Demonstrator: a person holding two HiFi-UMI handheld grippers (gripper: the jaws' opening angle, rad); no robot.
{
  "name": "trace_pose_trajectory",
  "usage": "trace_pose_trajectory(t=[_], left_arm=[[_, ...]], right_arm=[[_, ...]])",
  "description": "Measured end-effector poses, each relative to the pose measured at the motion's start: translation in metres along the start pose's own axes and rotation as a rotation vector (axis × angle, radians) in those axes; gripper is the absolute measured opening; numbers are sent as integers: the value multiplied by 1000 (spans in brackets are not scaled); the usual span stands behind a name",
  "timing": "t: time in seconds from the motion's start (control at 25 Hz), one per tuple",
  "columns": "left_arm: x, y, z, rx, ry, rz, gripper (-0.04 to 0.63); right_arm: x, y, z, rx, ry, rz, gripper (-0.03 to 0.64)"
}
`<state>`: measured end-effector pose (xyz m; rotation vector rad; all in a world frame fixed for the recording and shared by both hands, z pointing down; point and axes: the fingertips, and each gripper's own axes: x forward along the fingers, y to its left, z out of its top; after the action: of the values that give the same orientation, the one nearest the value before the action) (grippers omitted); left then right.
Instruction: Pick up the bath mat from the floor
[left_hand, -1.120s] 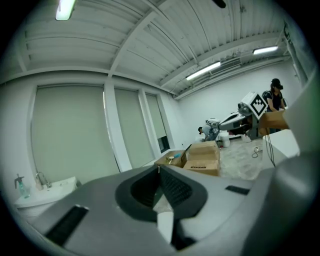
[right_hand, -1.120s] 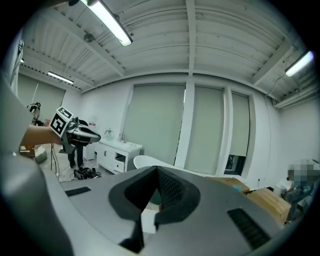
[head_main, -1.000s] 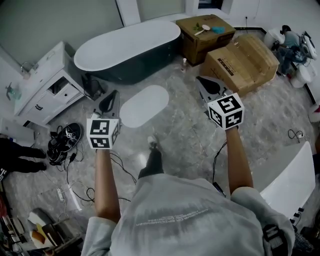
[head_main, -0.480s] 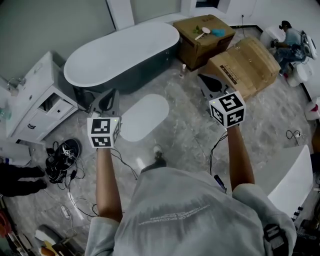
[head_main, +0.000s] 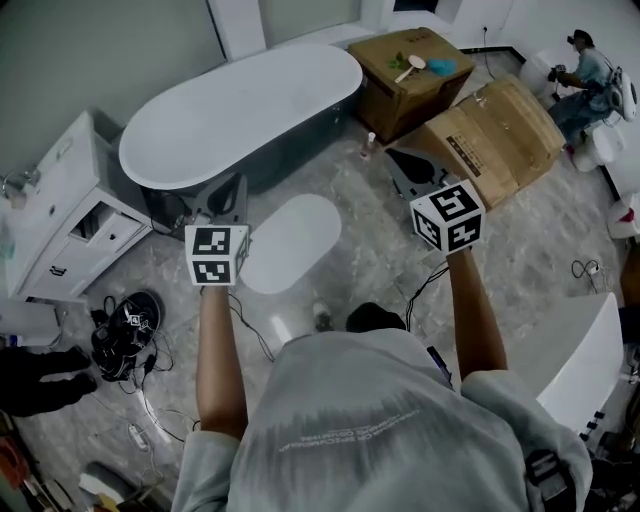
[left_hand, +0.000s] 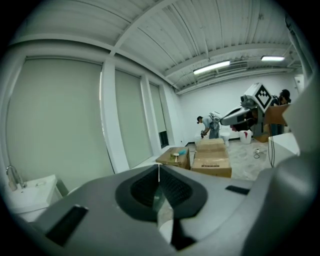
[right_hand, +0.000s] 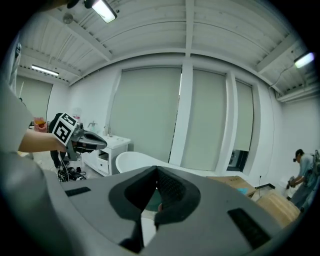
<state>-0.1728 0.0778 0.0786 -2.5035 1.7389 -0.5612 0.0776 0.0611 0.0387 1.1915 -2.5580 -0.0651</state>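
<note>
below you spreads a grey marbled floor (head_main: 370, 270). the white oval bath mat (head_main: 290, 243) lies flat on it, just beside the dark bathtub (head_main: 240, 110). 2 cardboard boxes (head_main: 495, 135) sit to the right of the tub, with a small bottle (head_main: 369, 146) between tub and boxes. at your left stands a white cabinet (head_main: 60, 215), and a tangle of black cables (head_main: 125, 325) lies near it.

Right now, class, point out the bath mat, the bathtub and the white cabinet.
bath mat (head_main: 292, 243): head view, its bare middle.
bathtub (head_main: 240, 110): head view, inside the basin.
white cabinet (head_main: 50, 185): head view, its top surface.
</note>
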Motion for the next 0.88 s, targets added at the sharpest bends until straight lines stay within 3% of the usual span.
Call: trace_pose_trajectory(t=[0.4,0.88], left_arm=[[49,8,-40,-53,87,-30,18],[153,9,-76,-88,170,-88,18]], right_arm=[[46,-16,-37,38,87,39,15],[130,-83,-93,169,172,30,14]])
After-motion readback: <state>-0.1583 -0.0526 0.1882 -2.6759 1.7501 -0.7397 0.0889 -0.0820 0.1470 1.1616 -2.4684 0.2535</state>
